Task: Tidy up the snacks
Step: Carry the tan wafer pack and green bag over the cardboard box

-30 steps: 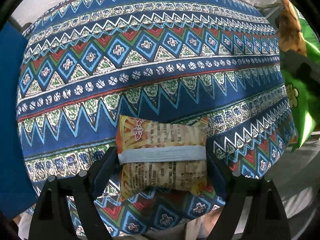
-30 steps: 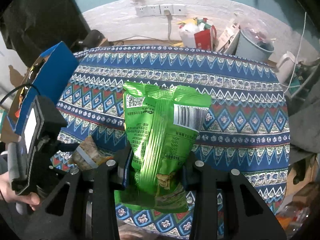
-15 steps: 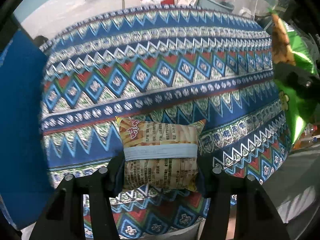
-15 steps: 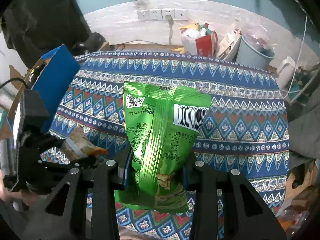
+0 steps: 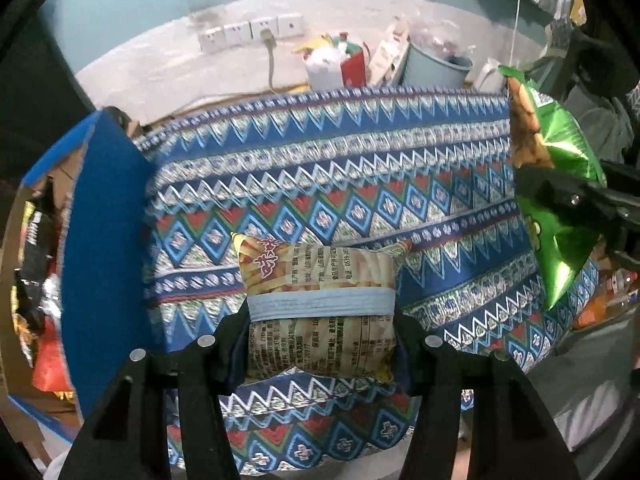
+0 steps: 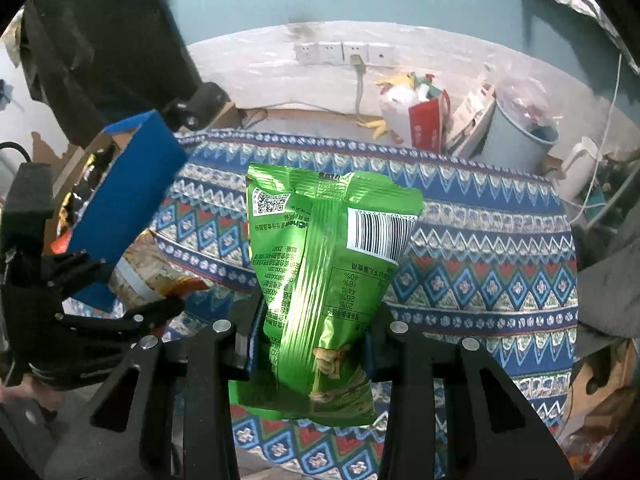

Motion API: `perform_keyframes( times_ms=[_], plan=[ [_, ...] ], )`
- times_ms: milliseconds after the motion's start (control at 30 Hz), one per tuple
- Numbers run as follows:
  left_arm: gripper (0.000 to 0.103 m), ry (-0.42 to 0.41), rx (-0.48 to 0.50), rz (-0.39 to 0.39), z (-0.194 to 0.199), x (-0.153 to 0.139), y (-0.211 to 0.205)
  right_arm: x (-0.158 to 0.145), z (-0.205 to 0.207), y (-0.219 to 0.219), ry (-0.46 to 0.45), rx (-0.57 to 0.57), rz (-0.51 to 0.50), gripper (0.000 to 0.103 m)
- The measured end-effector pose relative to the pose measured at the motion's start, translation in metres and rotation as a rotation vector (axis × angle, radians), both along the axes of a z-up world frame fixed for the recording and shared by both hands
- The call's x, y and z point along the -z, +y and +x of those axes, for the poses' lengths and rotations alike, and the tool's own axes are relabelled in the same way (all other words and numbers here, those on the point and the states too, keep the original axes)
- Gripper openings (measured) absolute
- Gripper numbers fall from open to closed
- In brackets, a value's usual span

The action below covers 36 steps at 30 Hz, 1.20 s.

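My left gripper (image 5: 320, 340) is shut on a small yellow snack pack (image 5: 320, 296) with a pale blue band, held clear above the patterned tablecloth (image 5: 340, 184). My right gripper (image 6: 310, 340) is shut on a green snack bag (image 6: 324, 264), which stands upright between the jaws with its barcode facing me. In the right wrist view the left gripper (image 6: 132, 304) shows at the lower left, carrying the yellow pack (image 6: 148, 276). The green bag (image 5: 560, 208) appears at the right edge of the left wrist view.
A blue-sided box (image 5: 104, 248) holding several snack packets (image 5: 36, 264) stands off the table's left end; it also shows as a blue box (image 6: 124, 200) in the right view. Behind the table are wall sockets (image 6: 344, 54), a red-and-white bag (image 6: 420, 120) and a grey bin (image 6: 520, 132).
My left gripper closed on the yellow pack and lifted it off the cloth, tilting up so the wall came into view. The right gripper rose slightly with the green bag.
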<state>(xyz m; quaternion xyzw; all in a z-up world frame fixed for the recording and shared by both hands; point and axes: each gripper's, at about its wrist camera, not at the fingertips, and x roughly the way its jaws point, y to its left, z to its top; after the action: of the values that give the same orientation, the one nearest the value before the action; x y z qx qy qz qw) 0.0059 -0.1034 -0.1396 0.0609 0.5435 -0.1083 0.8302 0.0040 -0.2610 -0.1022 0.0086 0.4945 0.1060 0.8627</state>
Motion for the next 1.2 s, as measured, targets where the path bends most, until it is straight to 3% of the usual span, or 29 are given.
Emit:
perform_keyframes(
  times_ms=[533, 1200],
  plan=[
    [0.058, -0.173, -0.106, -0.011, -0.008, -0.057, 0.055, -0.027, 0.015, 0.044, -0.067, -0.050, 0.028, 0.036],
    [0.058, -0.282, -0.259, -0.028, -0.026, -0.095, 0.148, -0.042, 0.047, 0.145, -0.107, -0.196, 0.051, 0.036]
  ],
)
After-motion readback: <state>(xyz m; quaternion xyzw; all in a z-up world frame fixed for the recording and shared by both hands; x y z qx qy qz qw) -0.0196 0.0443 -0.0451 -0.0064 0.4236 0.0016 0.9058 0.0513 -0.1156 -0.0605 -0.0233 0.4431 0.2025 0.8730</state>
